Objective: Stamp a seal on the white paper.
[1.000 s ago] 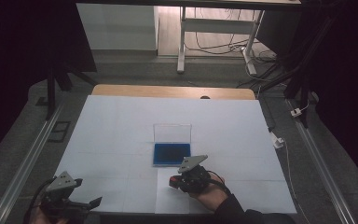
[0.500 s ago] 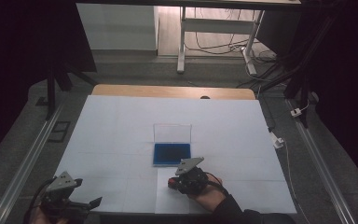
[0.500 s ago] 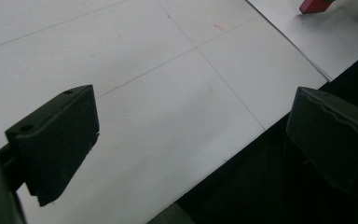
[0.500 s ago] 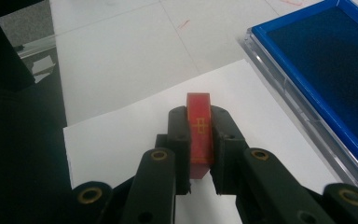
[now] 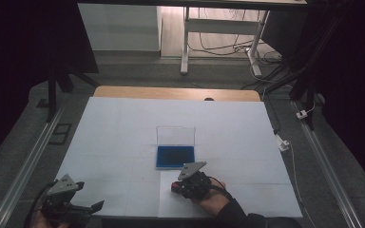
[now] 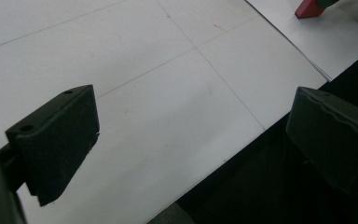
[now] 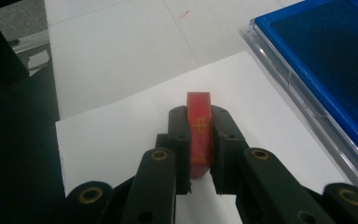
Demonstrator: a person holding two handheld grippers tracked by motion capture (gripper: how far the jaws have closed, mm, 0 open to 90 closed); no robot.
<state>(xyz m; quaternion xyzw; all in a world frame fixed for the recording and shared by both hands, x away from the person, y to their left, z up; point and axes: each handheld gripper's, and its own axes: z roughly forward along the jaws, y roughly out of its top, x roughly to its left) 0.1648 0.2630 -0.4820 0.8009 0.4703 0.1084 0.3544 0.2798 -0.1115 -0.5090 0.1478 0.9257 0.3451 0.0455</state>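
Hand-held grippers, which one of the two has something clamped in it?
The right hand-held gripper, beside the blue ink pad: its jaws are shut on a red stamp. The left hand-held gripper has wide-open jaws with nothing between them.

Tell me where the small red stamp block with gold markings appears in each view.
High view: small red stamp block low centre, at the right gripper, before the blue ink pad.
Left gripper view: top right corner, on the loose white paper sheet.
Right gripper view: centre, clamped between the jaws.
Shared landmark: that sheet.

Narrow red stamp block [image 7: 199,133] with gold markings, clamped upright over white paper, just beside blue ink pad [image 7: 328,60]
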